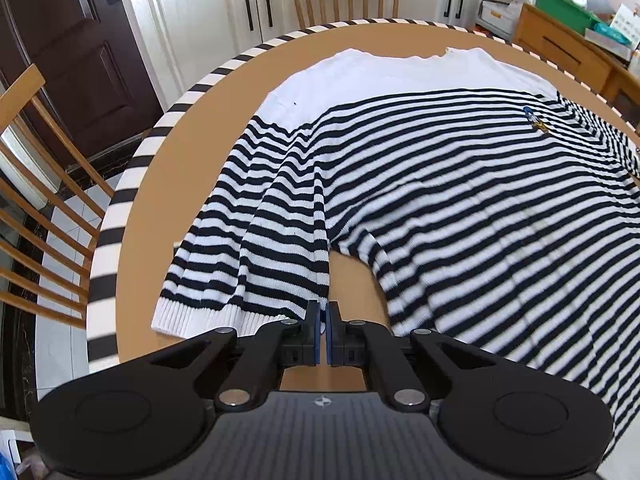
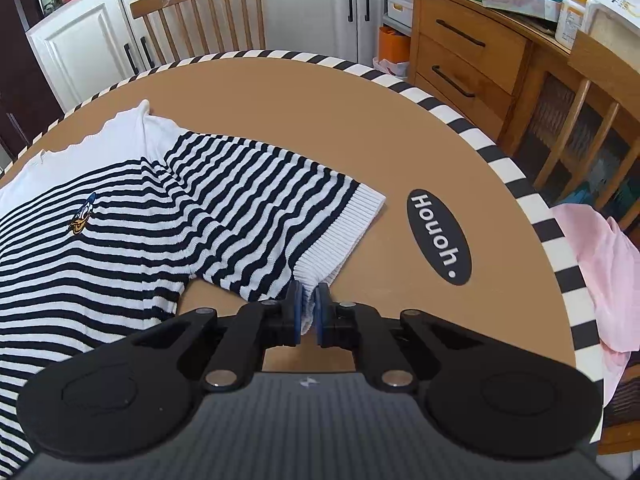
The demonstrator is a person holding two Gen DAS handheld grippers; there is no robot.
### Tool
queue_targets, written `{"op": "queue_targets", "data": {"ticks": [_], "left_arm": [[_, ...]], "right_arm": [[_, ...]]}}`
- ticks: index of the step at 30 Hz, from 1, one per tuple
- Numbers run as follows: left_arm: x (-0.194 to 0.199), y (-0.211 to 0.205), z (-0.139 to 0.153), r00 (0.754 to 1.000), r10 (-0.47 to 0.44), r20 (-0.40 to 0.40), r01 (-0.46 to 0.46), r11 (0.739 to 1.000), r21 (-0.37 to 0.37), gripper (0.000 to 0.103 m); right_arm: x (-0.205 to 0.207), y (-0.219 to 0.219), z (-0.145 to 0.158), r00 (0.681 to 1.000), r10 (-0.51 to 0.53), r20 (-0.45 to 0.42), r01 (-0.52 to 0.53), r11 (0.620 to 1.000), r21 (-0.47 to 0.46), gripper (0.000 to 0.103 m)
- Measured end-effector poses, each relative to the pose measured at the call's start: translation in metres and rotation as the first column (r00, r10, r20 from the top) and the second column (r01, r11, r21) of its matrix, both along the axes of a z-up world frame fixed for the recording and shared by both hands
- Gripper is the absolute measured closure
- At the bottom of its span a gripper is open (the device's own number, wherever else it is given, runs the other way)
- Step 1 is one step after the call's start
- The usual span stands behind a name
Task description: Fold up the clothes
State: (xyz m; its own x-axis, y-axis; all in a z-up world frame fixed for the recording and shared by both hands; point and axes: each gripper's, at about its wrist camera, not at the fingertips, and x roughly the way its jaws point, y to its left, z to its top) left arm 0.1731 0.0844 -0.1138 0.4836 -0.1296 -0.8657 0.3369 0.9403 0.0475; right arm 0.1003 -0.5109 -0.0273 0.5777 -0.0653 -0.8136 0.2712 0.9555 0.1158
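Note:
A navy-and-white striped sweater (image 1: 460,184) with a white yoke and a small duck badge lies spread on the round brown table (image 1: 224,92). My left gripper (image 1: 323,316) is shut at the corner of the left sleeve's white cuff (image 1: 200,316); whether cloth lies between its pads is hard to tell. In the right wrist view the sweater (image 2: 120,248) lies to the left. My right gripper (image 2: 307,304) is shut on the white ribbed cuff (image 2: 340,232) of the right sleeve, with cloth bunched between the pads.
The table (image 2: 320,120) has a black-and-white striped rim and a black oval "Houoh" sticker (image 2: 438,236). Wooden chairs (image 1: 40,184) stand around it. A pink cloth (image 2: 600,272) hangs on a chair at right. White cabinets and a wooden dresser (image 2: 472,56) stand behind.

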Motion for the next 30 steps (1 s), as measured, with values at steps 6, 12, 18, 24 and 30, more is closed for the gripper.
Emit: {"op": "queue_targets", "data": {"ticks": [6,12,18,24,30], "left_arm": [[-0.013,0.013,0.009,0.997,0.072,0.004,-0.072,0.997,-0.028,0.073],[-0.004,0.058,0.021,0.951,0.284,0.124,-0.280,0.959,-0.050,0.055],[0.062,0.072,0.005,0.929,0.362,0.081,-0.351,0.928,-0.127,0.070],[0.085,0.039,-0.001,0.965,0.212,0.152,-0.216,0.976,0.013,0.094],[0.104,0.039,-0.006,0.939,0.234,0.252,-0.285,0.940,0.188,0.092]], "right_arm": [[-0.017,-0.005,0.016,0.999,-0.038,0.023,0.039,0.999,-0.014,0.064],[-0.046,-0.004,0.040,0.997,-0.020,0.079,0.022,1.000,-0.020,0.058],[-0.051,0.003,0.047,0.997,0.009,0.076,-0.007,1.000,-0.022,0.055],[-0.047,0.004,0.045,0.997,0.004,0.073,-0.003,1.000,-0.021,0.055],[-0.044,0.007,0.043,0.998,-0.005,0.070,0.004,1.000,0.009,0.055]]}}
